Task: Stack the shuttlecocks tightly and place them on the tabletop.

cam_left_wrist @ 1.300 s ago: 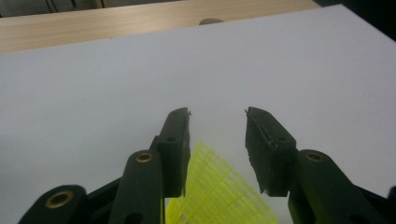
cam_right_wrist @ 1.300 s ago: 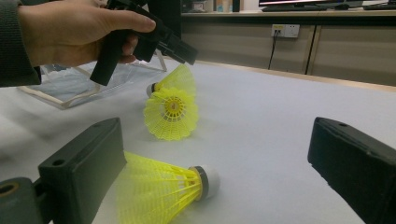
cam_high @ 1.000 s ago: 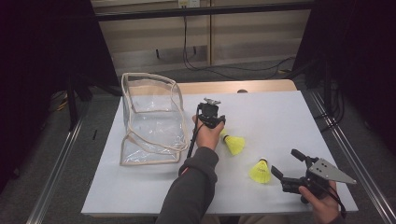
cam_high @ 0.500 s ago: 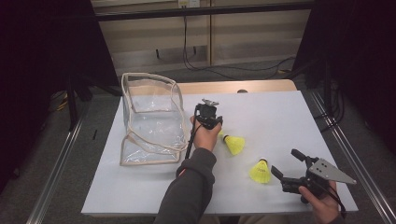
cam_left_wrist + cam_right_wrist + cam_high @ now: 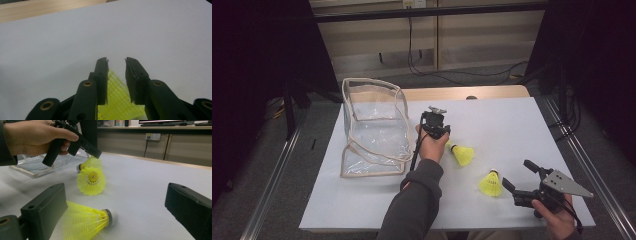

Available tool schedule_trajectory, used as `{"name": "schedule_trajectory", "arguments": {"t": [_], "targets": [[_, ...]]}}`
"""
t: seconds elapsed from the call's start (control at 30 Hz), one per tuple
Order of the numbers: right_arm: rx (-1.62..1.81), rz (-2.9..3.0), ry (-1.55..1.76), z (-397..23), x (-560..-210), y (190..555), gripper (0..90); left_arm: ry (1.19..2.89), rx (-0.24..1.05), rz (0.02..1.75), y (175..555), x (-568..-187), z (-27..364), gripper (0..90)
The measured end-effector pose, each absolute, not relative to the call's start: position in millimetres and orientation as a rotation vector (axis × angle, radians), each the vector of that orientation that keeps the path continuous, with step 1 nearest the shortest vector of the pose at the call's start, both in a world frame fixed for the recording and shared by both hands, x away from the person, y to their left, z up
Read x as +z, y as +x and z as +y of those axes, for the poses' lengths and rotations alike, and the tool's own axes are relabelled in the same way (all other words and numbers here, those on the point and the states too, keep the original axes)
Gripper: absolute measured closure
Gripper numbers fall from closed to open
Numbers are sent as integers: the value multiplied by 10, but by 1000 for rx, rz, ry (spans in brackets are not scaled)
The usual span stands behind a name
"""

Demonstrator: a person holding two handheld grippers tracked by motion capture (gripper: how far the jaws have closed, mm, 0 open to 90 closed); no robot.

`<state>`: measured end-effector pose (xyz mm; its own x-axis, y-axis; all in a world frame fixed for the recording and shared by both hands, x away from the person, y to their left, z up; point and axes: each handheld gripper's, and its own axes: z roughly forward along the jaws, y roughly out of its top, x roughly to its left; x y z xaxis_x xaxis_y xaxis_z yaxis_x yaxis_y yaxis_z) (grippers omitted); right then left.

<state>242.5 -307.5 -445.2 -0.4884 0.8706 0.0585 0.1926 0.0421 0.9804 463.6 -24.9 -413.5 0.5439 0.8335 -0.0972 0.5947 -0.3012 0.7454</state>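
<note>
Seen from above: reaches forward with the left hand, wrist bent down, wrapped around the left gripper just right of the clear bag. Rests the right hand low, levelling the right gripper.

Along the left gripper: pinches the mesh skirt of a yellow shuttlecock between nearly closed jaws.

Along the right gripper: holds nothing, jaws wide apart; second shuttlecock lying between them by the left jaw, third shuttlecock ahead.
</note>
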Motion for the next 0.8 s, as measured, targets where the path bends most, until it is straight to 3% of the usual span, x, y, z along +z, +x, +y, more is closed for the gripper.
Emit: {"name": "schedule_trajectory", "arguments": {"t": [0.8], "targets": [[1483,1743,1068,-3074,-4453,2425,32,2017,394,1151,4632,-4156,-236,707]]}}
